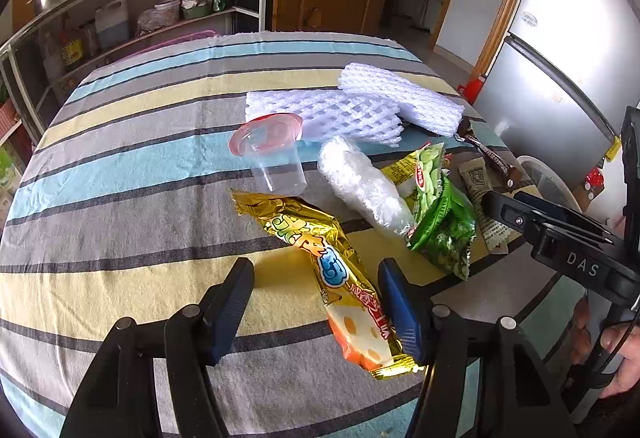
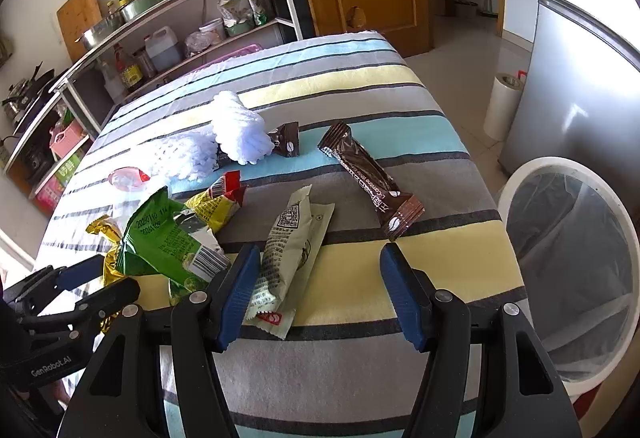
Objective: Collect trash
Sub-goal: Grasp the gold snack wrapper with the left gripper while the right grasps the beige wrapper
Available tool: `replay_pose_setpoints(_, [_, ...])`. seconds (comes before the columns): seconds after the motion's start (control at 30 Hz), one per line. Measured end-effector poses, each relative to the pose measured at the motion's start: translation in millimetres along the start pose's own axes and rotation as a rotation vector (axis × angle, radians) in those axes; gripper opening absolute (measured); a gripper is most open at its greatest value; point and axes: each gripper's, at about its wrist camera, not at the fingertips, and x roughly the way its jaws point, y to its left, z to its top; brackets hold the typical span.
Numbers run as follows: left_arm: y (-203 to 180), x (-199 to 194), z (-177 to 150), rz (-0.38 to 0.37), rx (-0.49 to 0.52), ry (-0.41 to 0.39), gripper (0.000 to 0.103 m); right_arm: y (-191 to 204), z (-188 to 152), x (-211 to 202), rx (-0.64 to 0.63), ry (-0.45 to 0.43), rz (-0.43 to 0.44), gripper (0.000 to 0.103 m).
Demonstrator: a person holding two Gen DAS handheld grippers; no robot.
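From the left wrist view, the left tongs (image 1: 316,302) are apart and hold nothing. The gold snack wrapper (image 1: 320,270) lies flat on the striped surface (image 1: 120,198), and its near end sits between the two blue pads, just beside the right-hand one. To grab it well, I think the tongs should go down until the pads are on both sides of the wrapper, then squeeze slowly so the slippery foil does not slide out. Beyond the tongs lie a clear cup (image 1: 272,158), a see-through plastic wrap (image 1: 360,182), a green bag (image 1: 440,222) and white foam nets (image 1: 344,110). From the right wrist view, the right tongs (image 2: 320,294) are apart too, and empty. The pale packet (image 2: 288,254) lies just ahead of the left-hand pad and partly between the pads. A brown stick packet (image 2: 372,178) lies farther ahead. The trash bin (image 2: 576,270) stands to the right of these tongs, just beside the surface, so each piece has a short way to go.
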Motion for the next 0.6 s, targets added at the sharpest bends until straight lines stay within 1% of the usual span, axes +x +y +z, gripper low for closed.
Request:
replay_pose_setpoints(0.13, [4,-1,0,-0.011,-0.007,0.001,0.065,6,-1,2,-0.023,0.004,0.007,0.063])
replay_pose_setpoints(0.17, [4,-1,0,-0.013,-0.008,0.001,0.065,7,-1,2,-0.025,0.004,0.006,0.061])
replay_pose_setpoints(0.2, [5,-2,0,-0.017,-0.011,-0.001,0.064,7,-2,2,-0.025,0.002,-0.001,0.058])
replay_pose_setpoints(0.23, [5,-2,0,-0.017,-0.015,-0.005,0.062,8,-2,1,-0.026,0.000,-0.006,0.050])
replay_pose_setpoints(0.27, [7,-3,-1,-0.013,-0.016,-0.006,0.060,8,-2,1,-0.028,-0.001,-0.007,0.046])
replay_pose_setpoints(0.33, [8,-4,-2,-0.006,-0.010,-0.012,0.047,9,-2,1,-0.031,-0.002,-0.008,0.043])
replay_pose_setpoints(0.37, [9,-4,-2,-0.005,-0.009,-0.015,0.044,9,-3,0,-0.033,-0.004,-0.008,0.039])
replay_pose_setpoints(0.43, [11,-6,-2,0.002,-0.010,-0.017,0.033,9,-3,-1,-0.031,-0.007,-0.012,0.033])
replay_pose_setpoints(0.47, [12,-6,-2,0.002,-0.009,-0.018,0.031,8,-4,-1,-0.029,-0.007,-0.011,0.031])
replay_pose_setpoints(0.53, [13,-7,-3,-0.003,-0.013,-0.021,0.024,8,-4,-2,-0.027,-0.009,-0.009,0.030])
replay_pose_setpoints(0.6, [14,-7,-3,-0.004,-0.013,-0.024,0.022,8,-4,-2,-0.024,-0.011,-0.008,0.029])
